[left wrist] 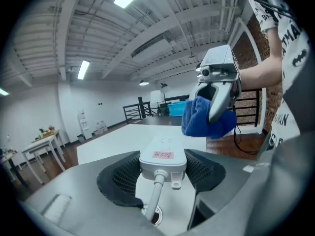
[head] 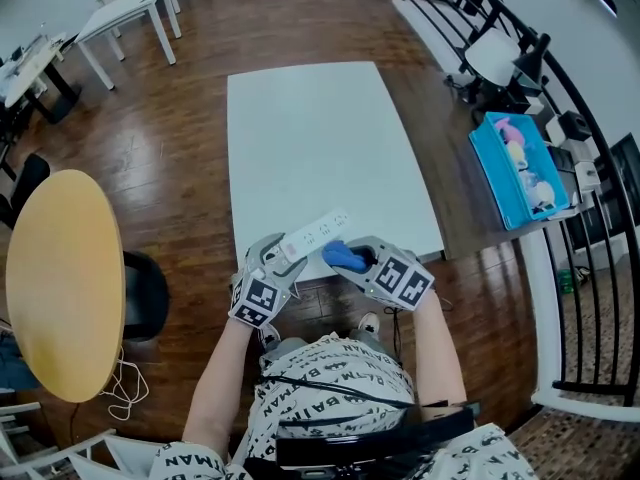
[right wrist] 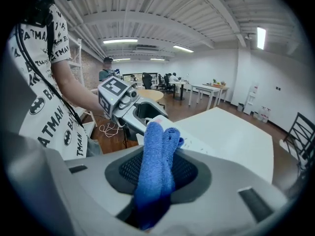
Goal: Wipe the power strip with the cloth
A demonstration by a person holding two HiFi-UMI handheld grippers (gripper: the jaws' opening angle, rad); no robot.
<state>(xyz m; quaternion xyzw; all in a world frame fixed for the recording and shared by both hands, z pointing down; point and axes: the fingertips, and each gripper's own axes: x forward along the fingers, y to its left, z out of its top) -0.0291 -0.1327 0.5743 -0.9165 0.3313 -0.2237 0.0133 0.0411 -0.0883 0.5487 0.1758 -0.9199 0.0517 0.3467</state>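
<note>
**While the left claw (head: 282,258) grips the power strip (head: 318,232), the right claw (head: 352,258) grips the cloth (head: 345,257)**

Head view: both claws are at 6 o'clock, over the near edge of the white table (head: 320,128). The strip points to 2 o'clock. The blue cloth is just beside it. A blue bin (head: 497,175) sits at 3 o'clock.

Left gripper view: both wide-apart pads press the strip's sides. Its cord (left wrist: 154,196) hangs to 6 o'clock. The pink label (left wrist: 163,155) is too small to read. The cloth is at 1 o'clock.

Right gripper view: the jaws squeeze the folded cloth. The shirt (right wrist: 42,114) at 9 o'clock says BATMAN.
</note>
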